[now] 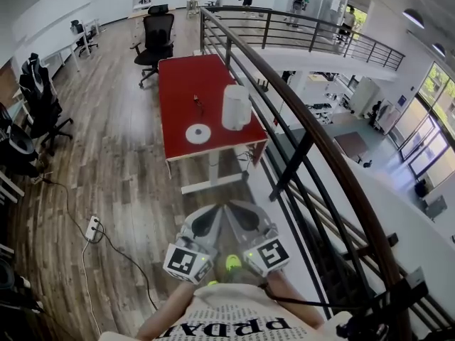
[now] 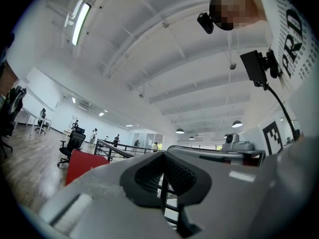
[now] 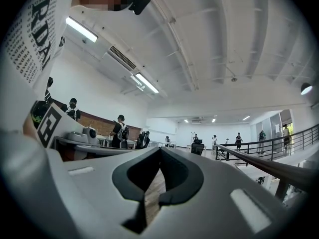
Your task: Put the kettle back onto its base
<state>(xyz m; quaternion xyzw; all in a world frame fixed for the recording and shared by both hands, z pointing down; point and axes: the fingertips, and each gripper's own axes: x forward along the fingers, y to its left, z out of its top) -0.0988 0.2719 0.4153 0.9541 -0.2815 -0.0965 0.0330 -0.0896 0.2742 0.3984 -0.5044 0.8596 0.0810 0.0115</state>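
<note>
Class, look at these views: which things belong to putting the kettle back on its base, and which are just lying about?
Belong to the job: kettle, round base, red table, left claw, right claw.
Just lying about: office chair, power strip, railing, small dark item on the table.

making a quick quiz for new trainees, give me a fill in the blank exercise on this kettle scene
1. The kettle stands on a ___ table.
2. In the head view its round base lies to the ___ of the kettle, with nothing on it.
3. The left gripper and the right gripper are both shut, and they hold ___.

Missing words: red; left; nothing
</note>
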